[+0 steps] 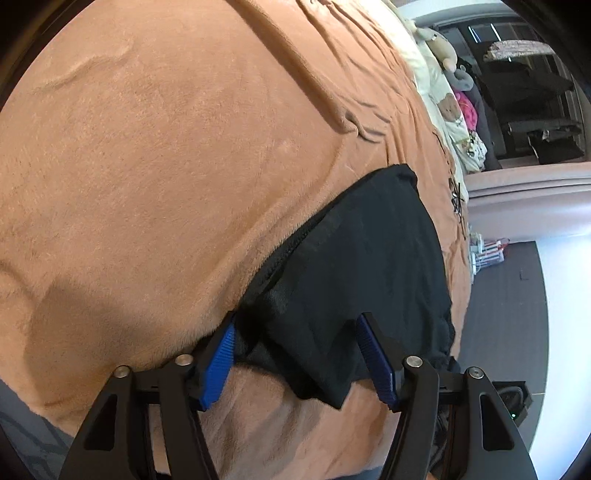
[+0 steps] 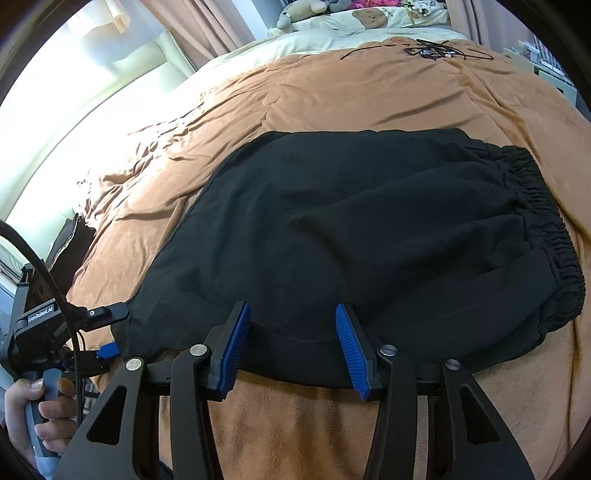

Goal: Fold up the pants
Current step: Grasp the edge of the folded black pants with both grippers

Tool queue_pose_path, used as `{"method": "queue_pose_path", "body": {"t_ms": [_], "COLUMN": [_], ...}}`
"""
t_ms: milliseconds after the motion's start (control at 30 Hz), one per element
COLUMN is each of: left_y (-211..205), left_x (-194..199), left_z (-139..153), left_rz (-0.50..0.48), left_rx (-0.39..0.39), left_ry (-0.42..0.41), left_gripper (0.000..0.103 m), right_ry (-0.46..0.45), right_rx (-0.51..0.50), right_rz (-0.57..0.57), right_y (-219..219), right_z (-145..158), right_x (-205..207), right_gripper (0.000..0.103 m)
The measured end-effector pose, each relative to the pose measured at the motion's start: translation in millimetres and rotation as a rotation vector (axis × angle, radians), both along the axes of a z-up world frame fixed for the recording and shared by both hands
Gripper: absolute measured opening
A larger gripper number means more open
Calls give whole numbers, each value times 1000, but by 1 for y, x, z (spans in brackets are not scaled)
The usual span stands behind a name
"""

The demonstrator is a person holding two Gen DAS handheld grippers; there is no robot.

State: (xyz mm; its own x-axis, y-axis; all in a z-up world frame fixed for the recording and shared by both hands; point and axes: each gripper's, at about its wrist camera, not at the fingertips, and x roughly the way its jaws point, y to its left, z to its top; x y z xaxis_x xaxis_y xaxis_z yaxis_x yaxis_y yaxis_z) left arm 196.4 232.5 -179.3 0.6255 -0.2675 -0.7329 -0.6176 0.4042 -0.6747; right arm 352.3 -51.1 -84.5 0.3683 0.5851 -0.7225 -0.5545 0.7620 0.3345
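Black pants (image 2: 354,229) lie folded on the orange blanket (image 2: 332,92), with the elastic waistband (image 2: 546,229) at the right. They also show in the left wrist view (image 1: 369,258). My right gripper (image 2: 293,345) is open at the near edge of the pants, its blue pads (image 2: 236,350) on either side of the hem. My left gripper (image 1: 299,354) is open around the pants' left corner; it also shows in the right wrist view (image 2: 110,332), with one finger above the cloth and one below.
The orange blanket (image 1: 166,166) covers the whole bed. Pillows and plush toys (image 2: 332,11) lie at the head of the bed. A black cable tangle (image 2: 424,51) rests on the blanket beyond the pants. Dark floor (image 1: 509,295) and a chair (image 1: 528,103) are beside the bed.
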Motion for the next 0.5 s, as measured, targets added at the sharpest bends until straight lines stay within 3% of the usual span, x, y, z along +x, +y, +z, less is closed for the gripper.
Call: {"method": "queue_pose_path", "body": {"t_ms": [67,133,267,500], "left_y": [1,2,4,-2], "left_x": [1,4,5,16], "left_z": [-2,-3,1,13], "left_rz": [7,3,-9,-51], "left_rx": [28,40,81,224], "left_ry": [31,33,11,0], "left_gripper": [27,15,7,6], "right_ry": [12,14,2,9], "right_rx": [3,14,38,-12], "right_rz": [-3,-6,-2,7], "right_y": [1,1,3,7], "right_z": [-2,-2,3,-8], "right_x": [1,2,0,1], "right_gripper": [38,35,33,28]}}
